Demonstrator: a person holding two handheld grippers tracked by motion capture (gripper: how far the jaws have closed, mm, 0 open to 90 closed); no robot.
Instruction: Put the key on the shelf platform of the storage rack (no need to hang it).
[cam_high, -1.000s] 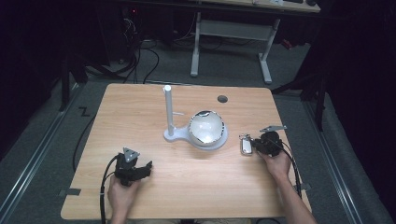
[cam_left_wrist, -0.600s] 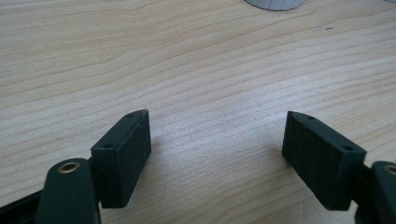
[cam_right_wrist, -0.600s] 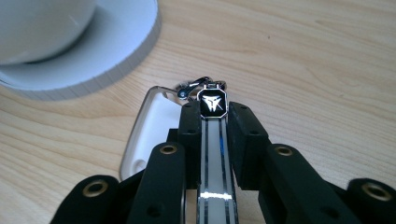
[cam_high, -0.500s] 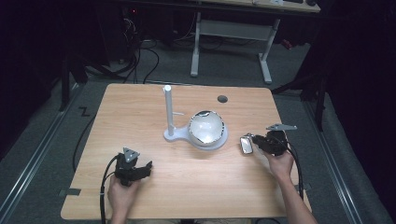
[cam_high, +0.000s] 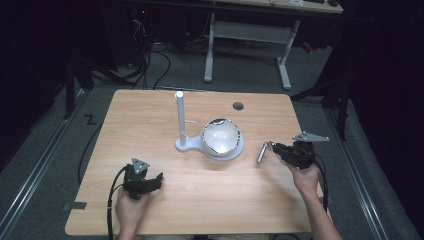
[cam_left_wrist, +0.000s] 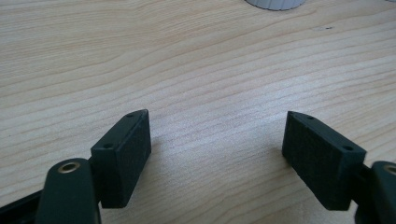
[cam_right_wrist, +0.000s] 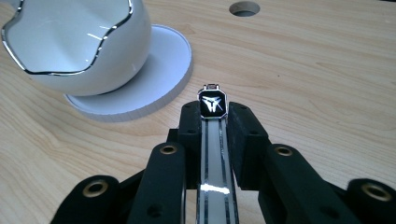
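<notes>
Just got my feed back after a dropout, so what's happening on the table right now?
A person works with two handheld grippers at a wooden table. The right gripper is shut on a slim silver metal piece, held right of the white egg-shaped bowl on its white stand. The left gripper is open with nothing between its fingers, low over bare wood near the table's front left.

Light wooden table with a round hole near its far edge. Grey floor (cables trailing across). A white-legged desk stands behind in darkness.
</notes>
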